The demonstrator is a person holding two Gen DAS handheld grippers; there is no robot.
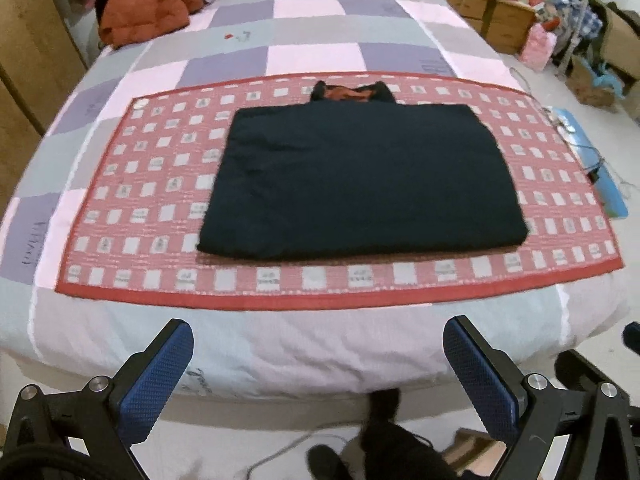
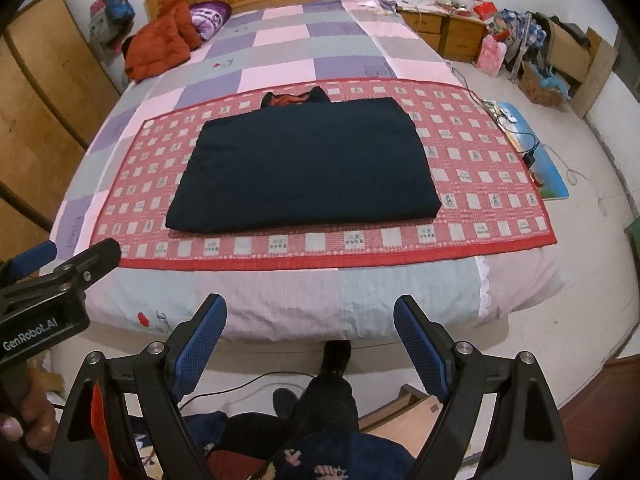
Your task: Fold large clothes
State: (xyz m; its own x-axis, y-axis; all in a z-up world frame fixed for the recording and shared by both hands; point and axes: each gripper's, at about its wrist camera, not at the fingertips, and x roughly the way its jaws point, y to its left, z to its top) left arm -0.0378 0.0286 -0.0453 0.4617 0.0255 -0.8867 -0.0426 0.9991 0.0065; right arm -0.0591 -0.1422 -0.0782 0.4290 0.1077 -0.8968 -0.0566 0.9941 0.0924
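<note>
While both grippers hung past the foot edge of the bed [image 2: 280, 312], the left gripper [image 1: 318, 364] and right gripper [image 2: 310, 340] stood wide open and empty. The dark garment [image 2: 304, 166] lay folded into a flat rectangle, centred on the red checked mat [image 2: 480, 208], margins bare all round. An orange jacket [image 2: 158, 46] lay well apart near the headboard.

One folded dark garment [image 2: 302, 168], one red mat [image 2: 496, 216], one orange jacket [image 2: 160, 46], perhaps two nightstands [image 2: 444, 30]
</note>
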